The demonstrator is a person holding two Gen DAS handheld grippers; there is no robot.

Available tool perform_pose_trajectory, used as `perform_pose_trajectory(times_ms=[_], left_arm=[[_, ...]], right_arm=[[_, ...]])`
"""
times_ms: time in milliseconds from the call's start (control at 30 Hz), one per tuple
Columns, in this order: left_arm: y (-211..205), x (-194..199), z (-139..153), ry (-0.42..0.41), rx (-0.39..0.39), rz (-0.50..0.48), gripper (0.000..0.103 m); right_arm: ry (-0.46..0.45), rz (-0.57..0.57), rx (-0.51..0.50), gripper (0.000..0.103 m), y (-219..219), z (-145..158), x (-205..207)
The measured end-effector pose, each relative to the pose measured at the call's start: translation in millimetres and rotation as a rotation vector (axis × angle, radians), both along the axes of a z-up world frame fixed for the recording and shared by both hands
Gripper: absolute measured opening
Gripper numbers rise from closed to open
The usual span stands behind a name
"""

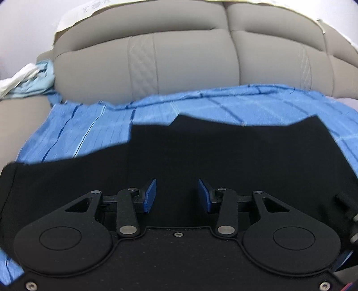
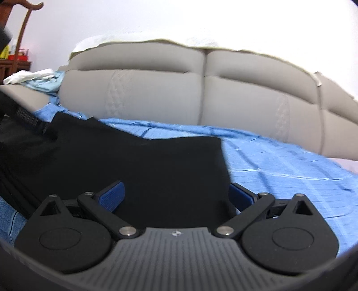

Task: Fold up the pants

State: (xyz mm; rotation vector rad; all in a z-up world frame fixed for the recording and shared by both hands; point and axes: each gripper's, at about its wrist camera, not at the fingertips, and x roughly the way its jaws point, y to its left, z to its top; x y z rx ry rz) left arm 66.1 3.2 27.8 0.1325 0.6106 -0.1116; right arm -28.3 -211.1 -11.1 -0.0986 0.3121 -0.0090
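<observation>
While I lean over the bed (image 1: 279, 105), its padded grey headboard (image 1: 179, 60) fills the far side of both views, with a white wall (image 2: 201, 20) above it and a blue striped sheet (image 2: 279, 161) spread over the mattress. On that sheet lie the black pants (image 1: 201, 152), flat and dark, with an uneven far edge showing steps and a notch in my left view; in my right view their right-hand edge runs down toward my right gripper, and the sheet lies bare beyond it. At the left end of the headboard sits a rumpled heap of pale blue and white cloth (image 2: 38, 78), and farther left I see part of a dark wooden chair (image 2: 24, 26). My left gripper (image 1: 176, 194) hovers over the pants with its blue pads (image 1: 149, 194) partly spread, and nothing is pinched between them. My right gripper (image 2: 176, 197) is spread wide above the pants near their right edge, its blue pads (image 2: 111, 197) clear of the fabric as far as I can tell. Both views are slightly blurred.
</observation>
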Motion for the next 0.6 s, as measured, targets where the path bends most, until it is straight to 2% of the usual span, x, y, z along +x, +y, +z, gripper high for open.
perform_pose_trajectory(times_ms=[67, 167, 300, 500, 600], left_arm=[[4, -9, -7, -0.001, 0.019, 0.02, 0.046], [15, -17, -17, 0.01, 0.034, 0.059, 0.048], [30, -25, -24, -0.002, 0.009, 0.098, 0.056], [44, -23, -26, 0.023, -0.068, 0.164, 0.071], [47, -19, -25, 0.039, -0.077, 0.174, 0.078]], right_arm=[[0.0, -0.045, 0.021, 0.103, -6, 4, -13], [0.026, -0.107, 0.058, 0.103, -11, 4, -29], [0.085, -0.133, 0.087, 0.103, -16, -1, -43], [0.178, -0.143, 0.311, 0.103, -37, -11, -39], [0.197, -0.149, 0.361, 0.103, -40, -18, -41]])
